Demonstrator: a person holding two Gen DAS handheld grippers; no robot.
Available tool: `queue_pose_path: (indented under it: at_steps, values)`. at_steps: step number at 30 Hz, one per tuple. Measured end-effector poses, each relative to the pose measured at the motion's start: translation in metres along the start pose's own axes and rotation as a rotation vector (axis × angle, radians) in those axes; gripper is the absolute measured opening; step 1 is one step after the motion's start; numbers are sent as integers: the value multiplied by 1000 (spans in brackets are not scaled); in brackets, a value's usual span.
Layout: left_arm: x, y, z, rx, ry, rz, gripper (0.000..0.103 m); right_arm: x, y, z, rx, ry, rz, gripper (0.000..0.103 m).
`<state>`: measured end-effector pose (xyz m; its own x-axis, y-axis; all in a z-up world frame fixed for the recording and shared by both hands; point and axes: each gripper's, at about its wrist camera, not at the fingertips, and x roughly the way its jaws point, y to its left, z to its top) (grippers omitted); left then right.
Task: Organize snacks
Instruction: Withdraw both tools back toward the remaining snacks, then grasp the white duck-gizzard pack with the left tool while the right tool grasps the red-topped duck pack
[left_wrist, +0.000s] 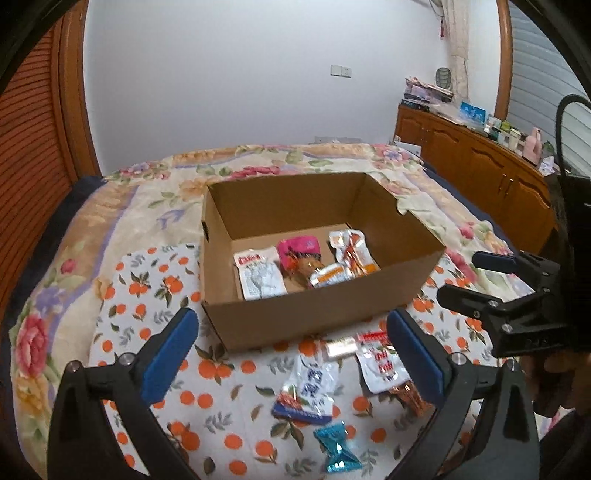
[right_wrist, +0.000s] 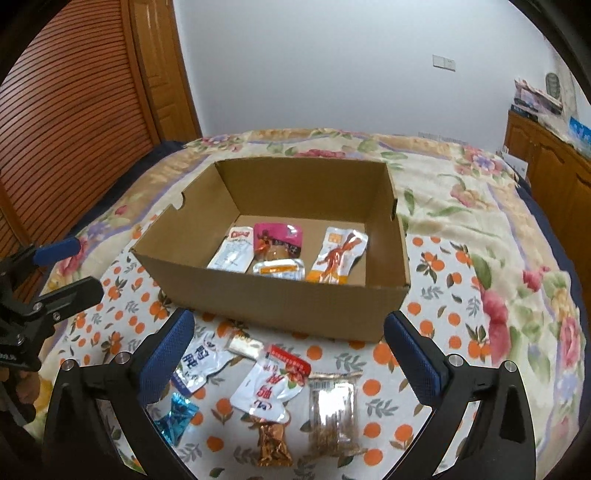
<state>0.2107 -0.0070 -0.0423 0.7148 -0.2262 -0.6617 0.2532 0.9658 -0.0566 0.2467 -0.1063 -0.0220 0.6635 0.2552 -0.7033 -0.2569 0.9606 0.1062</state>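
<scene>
An open cardboard box (left_wrist: 295, 325) (right_wrist: 277, 306) stands on an orange-print cloth (left_wrist: 155, 288) on the bed. Inside lie a white packet (right_wrist: 234, 249), a pink one (right_wrist: 279, 236), a small orange one (right_wrist: 279, 267) and an orange-white one (right_wrist: 338, 254). In front of the box, several loose snacks rest on the cloth: a white-blue packet (left_wrist: 310, 384), a red-white packet (right_wrist: 273, 380), a clear packet of brown sticks (right_wrist: 332, 413), a bronze candy (right_wrist: 273, 443) and a teal candy (left_wrist: 338, 446). My left gripper (left_wrist: 293, 354) and right gripper (right_wrist: 291, 350) hover side by side above them, both open and empty.
The bed carries a floral blanket (right_wrist: 480, 206) that drops off at its edges. A long wooden cabinet (left_wrist: 480, 166) with clutter on top runs along the right. A slatted wooden door (right_wrist: 66, 110) stands at the left. A white wall is behind.
</scene>
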Motion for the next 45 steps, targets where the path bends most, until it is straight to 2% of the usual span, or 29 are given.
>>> queue_pose_path:
  at_steps: [7,14,17,21,24,26,33,45]
  values:
    - [-2,-5,-23,7,61,-15,102,-7,-1,-21,35,12,22,103]
    - [19,-11,-39,39,136,-43,100,1,7,-41,43,46,50,102]
    - [35,-15,-47,49,193,-55,92,9,11,-48,34,64,60,95]
    - [52,-18,-56,51,235,-56,92,22,12,-58,30,93,86,82]
    - [70,-18,-60,31,269,-57,89,33,12,-65,27,120,94,78]
    - [79,-17,-62,28,287,-54,80,39,11,-69,24,138,95,76]
    - [107,-9,-74,-2,357,-65,78,58,12,-75,23,180,118,65]
    - [136,-9,-83,18,400,-80,77,77,15,-82,8,224,137,65]
